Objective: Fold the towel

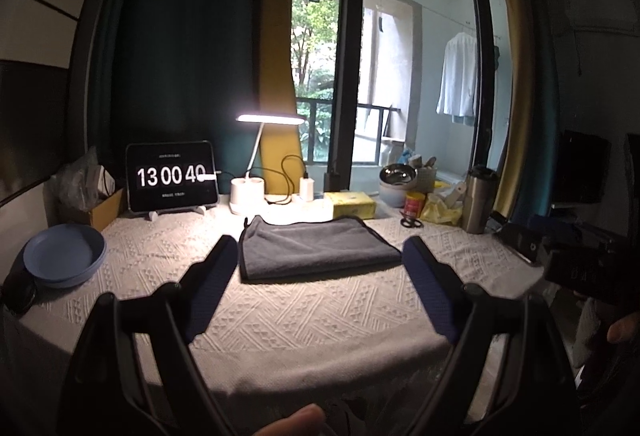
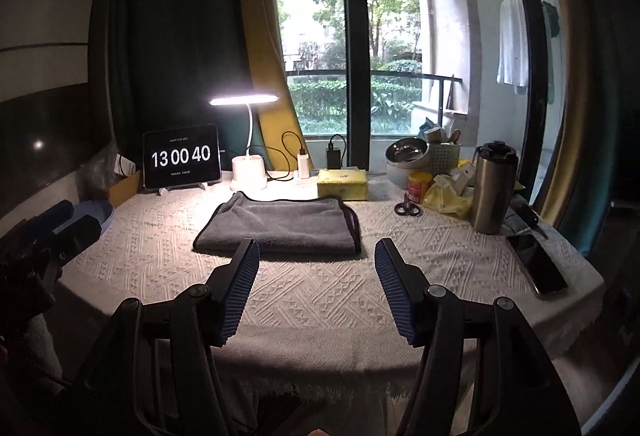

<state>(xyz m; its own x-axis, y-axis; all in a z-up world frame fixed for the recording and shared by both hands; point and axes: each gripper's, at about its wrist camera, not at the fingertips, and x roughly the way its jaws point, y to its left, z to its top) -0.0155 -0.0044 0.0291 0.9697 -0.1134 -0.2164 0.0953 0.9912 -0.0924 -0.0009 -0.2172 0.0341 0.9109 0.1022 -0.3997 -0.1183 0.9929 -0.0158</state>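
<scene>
A grey towel (image 1: pixel 318 248) lies folded flat in a rectangle on the white textured tablecloth (image 1: pixel 304 316), under the lamp. It also shows in the right wrist view (image 2: pixel 282 226). My left gripper (image 1: pixel 320 248) is open and empty, held above the table's front part, short of the towel. My right gripper (image 2: pixel 316 250) is open and empty, also short of the towel's near edge. The left gripper's body shows at the left edge of the right wrist view (image 2: pixel 48 240), and the right gripper's body at the right edge of the left wrist view (image 1: pixel 576 260).
A blue plate (image 1: pixel 64 256) sits at the left. At the back stand a clock tablet (image 2: pixel 182 156), a lit desk lamp (image 2: pixel 248 168), a yellow tissue box (image 2: pixel 342 184), scissors (image 2: pixel 408 208), a steel flask (image 2: pixel 494 188) and a phone (image 2: pixel 538 268).
</scene>
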